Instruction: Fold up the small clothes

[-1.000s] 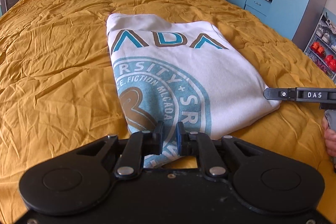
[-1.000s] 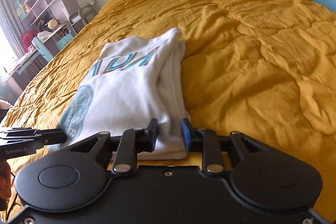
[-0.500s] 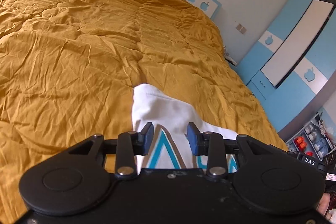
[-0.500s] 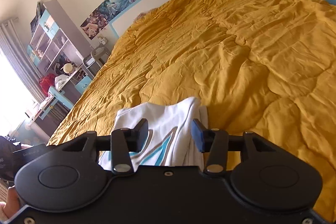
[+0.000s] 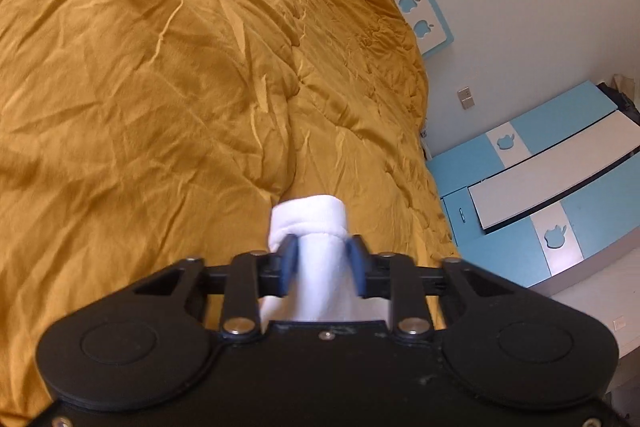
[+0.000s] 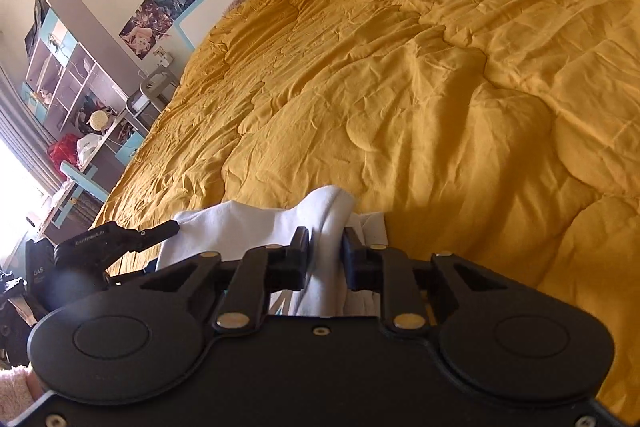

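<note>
Both grippers, left gripper (image 5: pixel 322 261) and right gripper (image 6: pixel 325 257), have just closed their fingers on the white sweatshirt's (image 6: pixel 256 223) far edge on the bed (image 6: pixel 440 87); next, probably lifting it together for another fold.

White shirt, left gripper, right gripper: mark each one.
white shirt (image 5: pixel 308 215): left wrist view, bunched far edge.
left gripper (image 5: pixel 322 261): left wrist view, between fingertips.
right gripper (image 6: pixel 325 251): right wrist view, between fingertips.
</note>
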`<state>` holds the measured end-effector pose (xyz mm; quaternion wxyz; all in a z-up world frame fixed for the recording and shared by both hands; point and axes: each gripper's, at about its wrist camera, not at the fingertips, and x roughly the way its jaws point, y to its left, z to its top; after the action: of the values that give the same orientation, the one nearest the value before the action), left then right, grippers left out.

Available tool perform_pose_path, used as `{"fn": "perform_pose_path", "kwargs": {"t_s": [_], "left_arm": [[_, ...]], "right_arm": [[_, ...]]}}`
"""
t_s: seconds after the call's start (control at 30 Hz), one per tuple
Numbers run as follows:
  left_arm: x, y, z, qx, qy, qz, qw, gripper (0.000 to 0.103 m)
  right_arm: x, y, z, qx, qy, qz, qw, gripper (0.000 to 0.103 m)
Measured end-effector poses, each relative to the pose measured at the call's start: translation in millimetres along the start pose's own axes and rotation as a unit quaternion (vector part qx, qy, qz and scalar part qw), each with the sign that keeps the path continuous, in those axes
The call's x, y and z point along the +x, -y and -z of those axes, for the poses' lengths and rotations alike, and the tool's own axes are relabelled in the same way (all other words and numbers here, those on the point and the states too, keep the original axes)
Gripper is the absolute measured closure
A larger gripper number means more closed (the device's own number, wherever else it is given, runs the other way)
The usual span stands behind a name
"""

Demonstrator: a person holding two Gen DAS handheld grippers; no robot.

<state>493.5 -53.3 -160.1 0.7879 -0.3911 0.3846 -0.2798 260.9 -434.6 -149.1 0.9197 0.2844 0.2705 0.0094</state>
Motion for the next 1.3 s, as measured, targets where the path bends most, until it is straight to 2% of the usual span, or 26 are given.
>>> {"fn": "perform_pose_path", "kwargs": {"t_s": [0.03, 0.1, 0.13, 0.17, 0.23, 0.3, 0.37, 0.47, 0.6, 0.67, 0.77, 0.87, 0.93, 1.03, 1.07, 1.13, 1.23, 1.3], "left_arm": [[-5.1, 7.2, -0.5, 0.023, 0.022, 0.000, 0.9995, 0.097], [-5.9, 14.2, 1.6, 0.060, 0.034, -0.013, 0.9975, 0.096], [2.7, 12.7, 2.0, 0.066, 0.021, -0.045, 0.9966, 0.096], [9.7, 8.1, 2.0, 0.058, 0.010, -0.061, 0.9964, 0.095], [21.3, -5.1, 0.4, 0.038, -0.005, -0.074, 0.9966, 0.085], [24.2, -9.2, -2.8, 0.033, -0.013, -0.065, 0.9972, 0.080], [18.5, -9.9, -8.1, 0.024, -0.022, -0.050, 0.9982, 0.075], [1.0, -0.1, -16.8, 0.046, -0.024, -0.058, 0.9970, 0.069], [-39.6, 15.3, -8.6, 0.086, -0.025, -0.051, 0.9947, 0.067], [-67.5, 22.0, 7.2, 0.111, -0.028, -0.035, 0.9928, 0.066], [-102.6, 27.8, 40.2, 0.120, -0.038, -0.011, 0.9920, 0.065], [-126.6, 32.9, 76.7, 0.113, -0.055, 0.010, 0.9920, 0.064], [-130.7, 35.1, 99.1, 0.104, -0.074, 0.027, 0.9915, 0.064], [-120.7, 40.3, 118.7, 0.112, -0.096, 0.020, 0.9889, 0.063], [-118.2, 41.2, 123.8, 0.116, -0.101, 0.014, 0.9880, 0.063], [-116.9, 43.2, 130.0, 0.125, -0.096, 0.005, 0.9875, 0.063], [-123.0, 46.8, 130.1, 0.110, -0.090, 0.021, 0.9896, 0.063], [-125.5, 48.8, 131.6, 0.119, -0.086, 0.015, 0.9890, 0.062]], "right_arm": [[-2.2, 1.6, -2.7, 0.003, 0.009, -0.008, 1.000, 0.094], [-6.7, 2.4, -5.8, 0.008, 0.026, -0.020, 0.999, 0.094], [-6.5, 1.7, -6.6, 0.006, 0.029, -0.021, 0.999, 0.094], [-3.2, 0.4, -6.4, 0.000, 0.026, -0.014, 1.000, 0.094], [14.0, -2.3, -2.6, -0.026, -0.002, 0.019, 0.999, 0.094], [25.0, 1.0, 2.3, -0.034, -0.010, 0.038, 0.999, 0.095], [26.5, 6.8, 2.4, -0.023, -0.010, 0.039, 0.999, 0.093], [18.1, 8.0, 0.1, -0.020, -0.012, 0.035, 0.999, 0.077], [-27.5, 5.2, 2.7, -0.006, -0.003, -0.008, 1.000, 0.076], [-59.8, 4.1, 12.6, -0.006, -0.007, -0.035, 0.999, 0.076], [-109.9, 2.6, 39.9, -0.026, -0.018, -0.056, 0.998, 0.072], [-144.3, -3.3, 72.7, -0.073, -0.035, -0.050, 0.995, 0.070], [-155.0, -9.3, 92.0, -0.112, -0.048, -0.043, 0.992, 0.062], [-157.8, -14.5, 111.1, -0.157, -0.051, -0.014, 0.986, 0.059], [-155.3, -14.1, 113.8, -0.158, -0.057, -0.015, 0.986, 0.062], [-150.3, -12.8, 116.5, -0.157, -0.071, -0.019, 0.985, 0.090], [-159.7, -17.0, 117.0, -0.157, -0.060, -0.026, 0.985, 0.092], [-173.2, -20.5, 116.3, -0.163, -0.039, -0.019, 0.986, 0.093]]}}
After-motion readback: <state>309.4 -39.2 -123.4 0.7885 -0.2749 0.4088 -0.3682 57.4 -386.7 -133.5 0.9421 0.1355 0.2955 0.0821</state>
